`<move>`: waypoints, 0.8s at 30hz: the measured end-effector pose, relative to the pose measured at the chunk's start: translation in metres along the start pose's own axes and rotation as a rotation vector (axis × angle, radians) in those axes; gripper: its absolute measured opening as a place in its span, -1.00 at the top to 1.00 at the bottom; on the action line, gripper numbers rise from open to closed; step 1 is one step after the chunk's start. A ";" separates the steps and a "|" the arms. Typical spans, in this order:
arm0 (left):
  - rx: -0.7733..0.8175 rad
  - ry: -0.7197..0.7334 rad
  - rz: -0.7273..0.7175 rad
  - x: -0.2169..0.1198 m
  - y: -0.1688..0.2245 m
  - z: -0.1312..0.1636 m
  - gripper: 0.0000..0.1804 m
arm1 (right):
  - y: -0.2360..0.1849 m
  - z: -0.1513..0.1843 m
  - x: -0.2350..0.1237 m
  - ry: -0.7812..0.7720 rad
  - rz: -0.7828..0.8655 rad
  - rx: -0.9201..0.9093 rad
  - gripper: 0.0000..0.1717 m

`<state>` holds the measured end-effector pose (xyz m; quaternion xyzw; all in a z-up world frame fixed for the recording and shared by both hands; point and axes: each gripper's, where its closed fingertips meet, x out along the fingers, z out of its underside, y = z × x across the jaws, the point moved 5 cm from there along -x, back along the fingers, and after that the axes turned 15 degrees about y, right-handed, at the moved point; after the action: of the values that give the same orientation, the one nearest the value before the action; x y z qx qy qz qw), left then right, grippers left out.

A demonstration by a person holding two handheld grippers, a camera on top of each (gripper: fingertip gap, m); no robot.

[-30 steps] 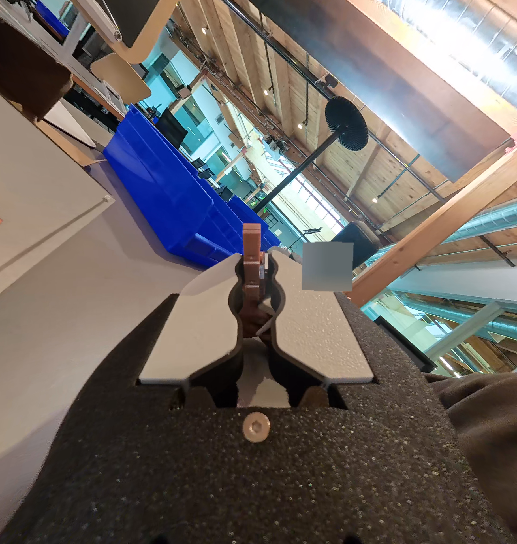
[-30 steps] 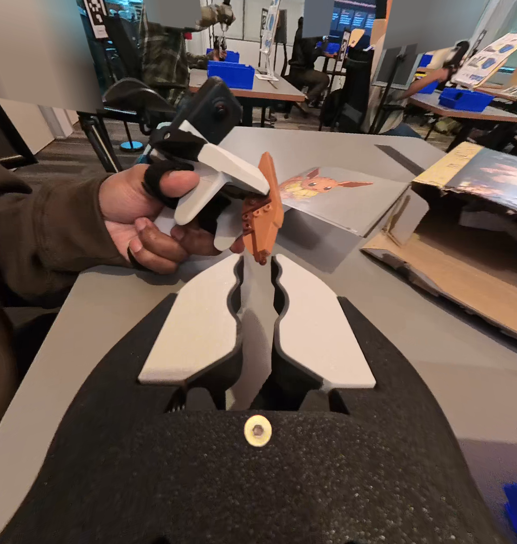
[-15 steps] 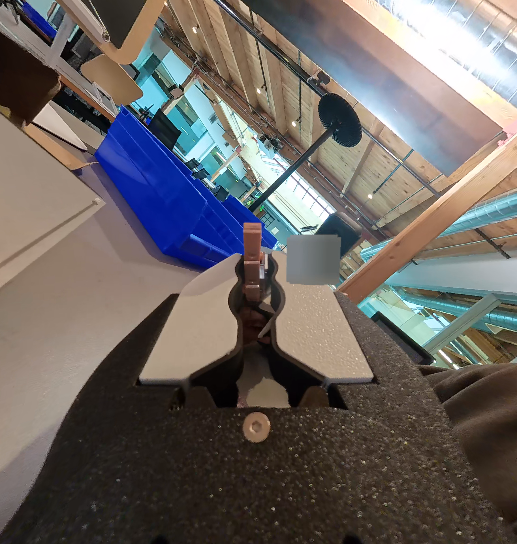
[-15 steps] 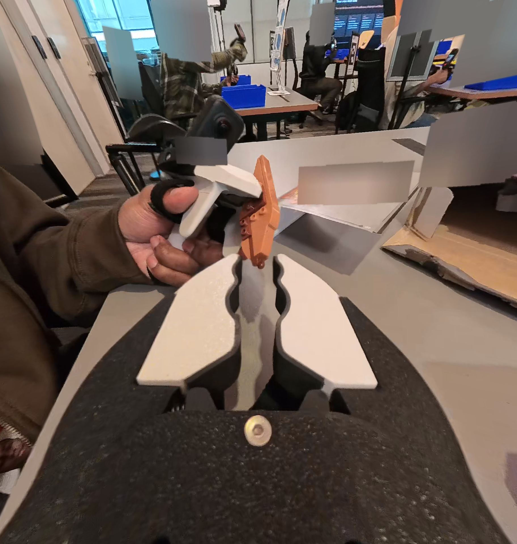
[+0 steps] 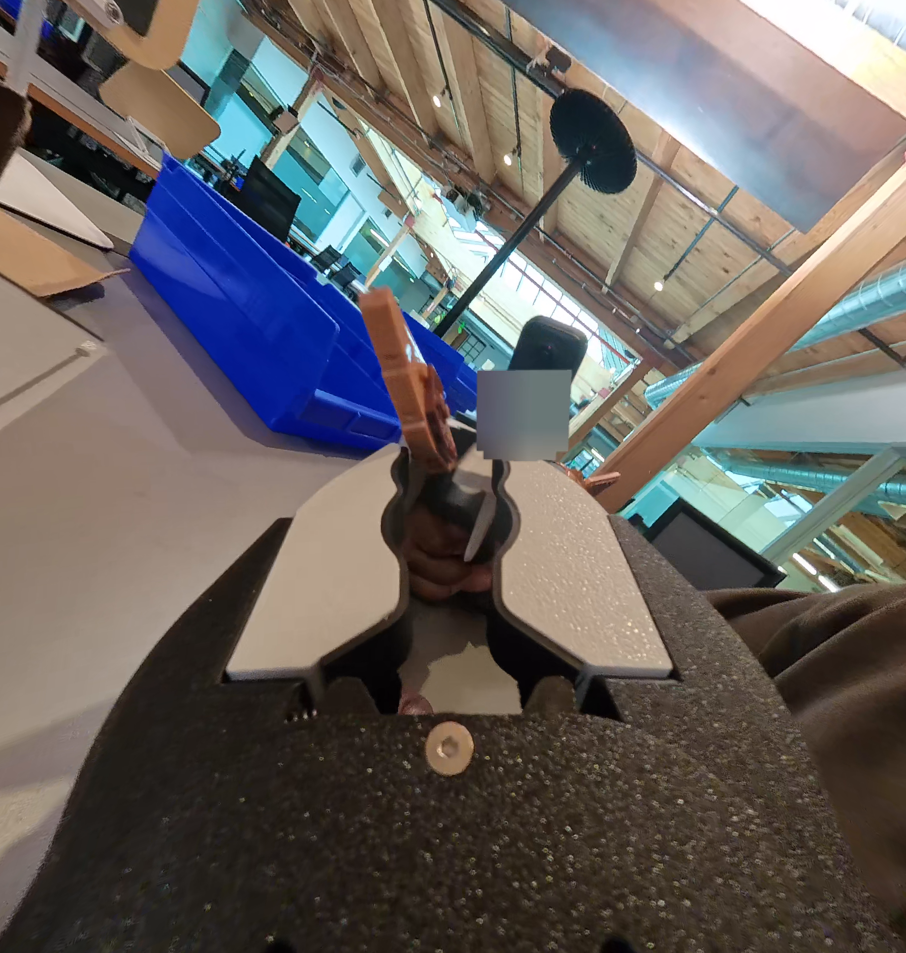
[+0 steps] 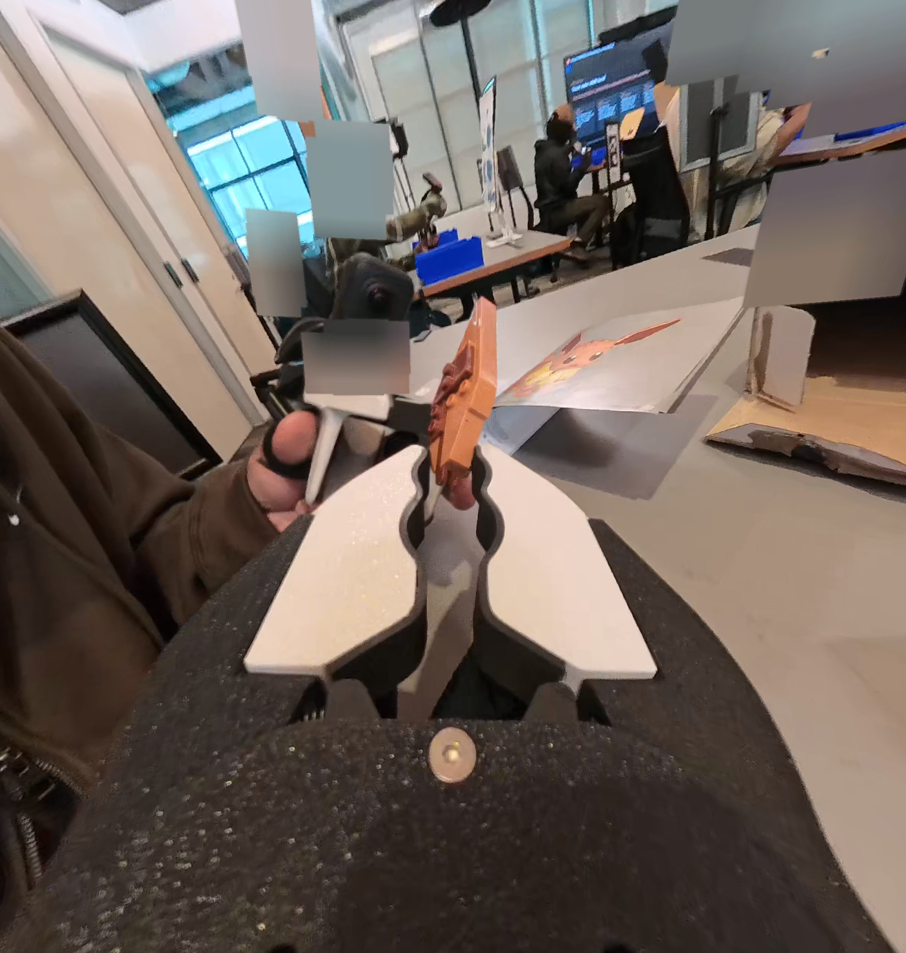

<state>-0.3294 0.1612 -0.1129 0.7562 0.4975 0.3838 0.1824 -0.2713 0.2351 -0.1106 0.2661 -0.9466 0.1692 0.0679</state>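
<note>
Between my two grippers, above the grey table (image 6: 750,593), an orange brick piece (image 6: 466,407) stands nearly upright.
My right gripper (image 6: 450,466) has closed its narrow gap on the piece's lower end, both tips against it. My left gripper (image 5: 448,464) stands wider; the piece (image 5: 404,381) leans by its left tip and its right tip is clear, so it grips nothing. Beyond the piece lie a picture sheet (image 6: 611,366) and a blue bin (image 5: 234,289).
</note>
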 end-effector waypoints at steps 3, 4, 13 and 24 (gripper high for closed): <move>0.044 -0.017 -0.016 0.002 0.001 0.004 0.67 | 0.001 0.002 0.001 0.026 0.013 0.014 0.82; 0.051 -0.011 -0.025 0.002 0.000 0.003 0.68 | 0.001 0.003 0.002 0.027 0.015 0.011 0.83; 0.054 0.031 -0.028 -0.001 0.000 -0.001 0.83 | -0.008 0.009 0.008 -0.016 -0.006 -0.082 0.84; 0.166 -0.078 -0.056 -0.003 0.000 0.005 0.84 | -0.010 -0.002 0.001 0.004 -0.013 -0.187 0.76</move>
<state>-0.3263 0.1594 -0.1168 0.7689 0.5411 0.3063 0.1491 -0.2670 0.2277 -0.1057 0.2643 -0.9563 0.0799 0.0956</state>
